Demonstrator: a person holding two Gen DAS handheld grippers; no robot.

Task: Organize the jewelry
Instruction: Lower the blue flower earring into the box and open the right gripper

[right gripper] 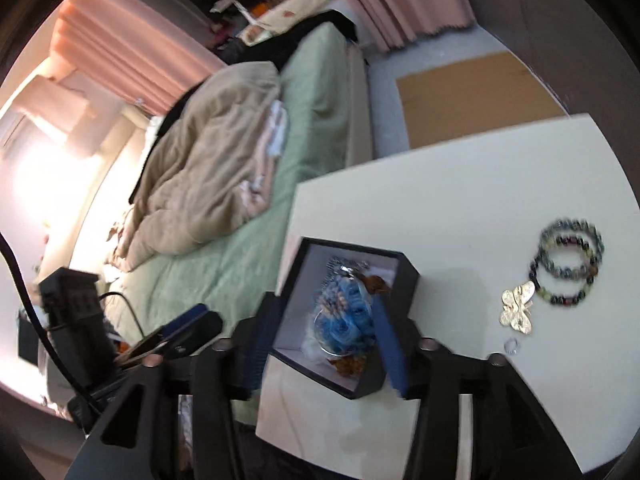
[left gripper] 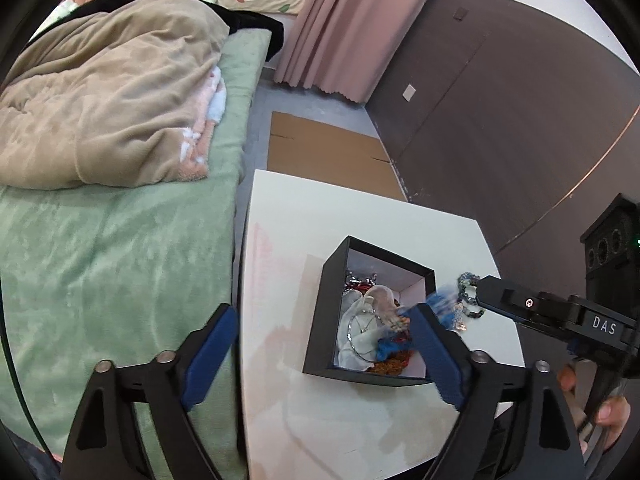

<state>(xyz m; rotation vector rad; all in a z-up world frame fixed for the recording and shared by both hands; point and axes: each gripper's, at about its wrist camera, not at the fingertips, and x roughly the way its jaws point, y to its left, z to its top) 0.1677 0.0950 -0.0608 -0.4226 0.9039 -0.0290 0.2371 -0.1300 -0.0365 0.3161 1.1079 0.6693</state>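
I judge the job a good way along but not finished. On the one white table (right gripper: 460, 184) that I work over stands a single black open-topped box with a pale lining (left gripper: 320, 312), and it already holds a heap: a blue flower-like fabric piece (right gripper: 344, 316), a white gauzy cloth or pouch (left gripper: 356, 320) with a thin silver chain looped on it, some red and orange beaded pieces at the edges, and a silvery bit at the far end; I cannot count that pile exactly, it is too tangled and blurred. Left out on the table, well apart from the box, I count three dark multicoloured bead bracelets (right gripper: 568, 264) overlapping each other, one gold butterfly-shaped brooch (right gripper: 518, 308) touching the lowest of them, and one small silver ring (right gripper: 511, 346) just beside the brooch; five pieces still to go in, by my reckoning. My left gripper (left gripper: 320, 364) has its blue-padded fingers wide apart with nothing between them, poised over the near edge of the box. My right gripper (right gripper: 324, 354) also stands apart and empty, straddling the box from above.
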